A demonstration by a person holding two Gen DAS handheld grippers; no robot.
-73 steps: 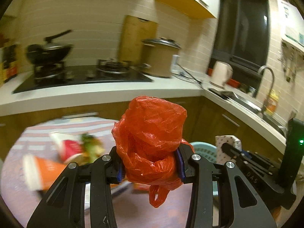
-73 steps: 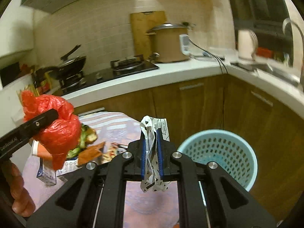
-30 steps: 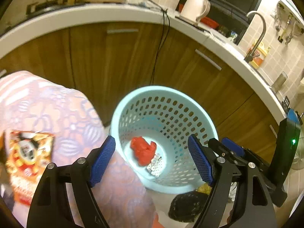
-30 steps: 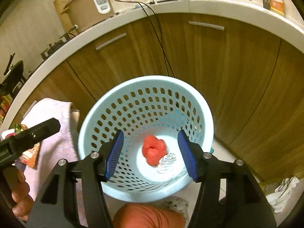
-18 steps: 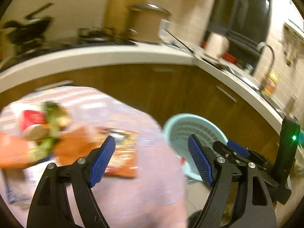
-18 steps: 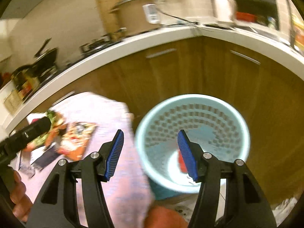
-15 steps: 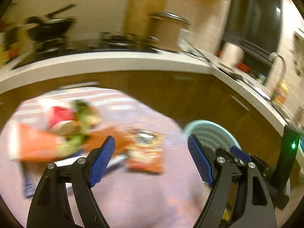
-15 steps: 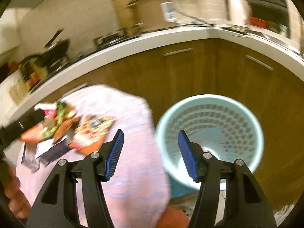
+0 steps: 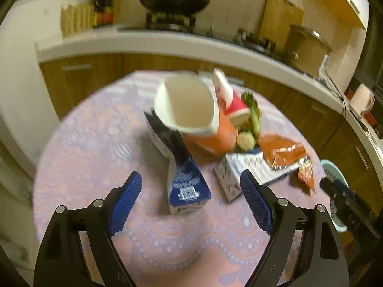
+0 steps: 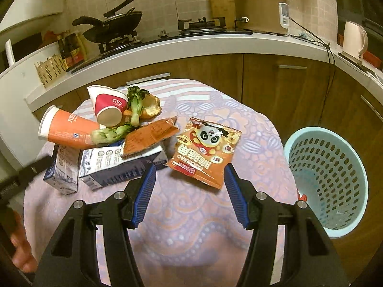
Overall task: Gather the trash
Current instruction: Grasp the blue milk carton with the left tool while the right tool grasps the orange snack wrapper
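Left gripper (image 9: 191,197): jaws opening, nothing between the blue pads, aimed down at a dark-blue-and-white milk carton (image 9: 183,179) lying near mid-tabletop. Left view blurred.

Right gripper (image 10: 189,195): jaws parted about halfway, released, nothing clamped. Hovered over an orange snack bag with a panda print (image 10: 205,155) lying flat toward the right side of the round table in the lilac-and-pink patterned cloth (image 10: 182,229). Pads flanked the bag's near edge; contact not discernible.

Open room: bare cloth along the whole near edge and the right edge of the tabletop. Clear strip between snack bag and pile.

Trash pile crowded toward the far-left edge:
- orange paper cup (image 10: 68,129) on its side, atop the cartons
- red-and-white paper cup (image 10: 109,106) tipped behind it
- green vegetable scraps (image 10: 134,106) between cups and bag
- flat orange foil sachet (image 10: 152,136) resting on a second white-and-blue carton (image 10: 119,162), just beside the snack bag

Light-blue perforated plastic basket (image 10: 328,181) stood on the floor just off the right edge, before brown wooden cabinets (image 10: 275,88). White counter (image 10: 191,45) curved behind the far edge, black wok (image 10: 112,27) and tan rice cooker (image 10: 259,12) on it.

Person's hand (image 10: 19,253) at far left of the right view.
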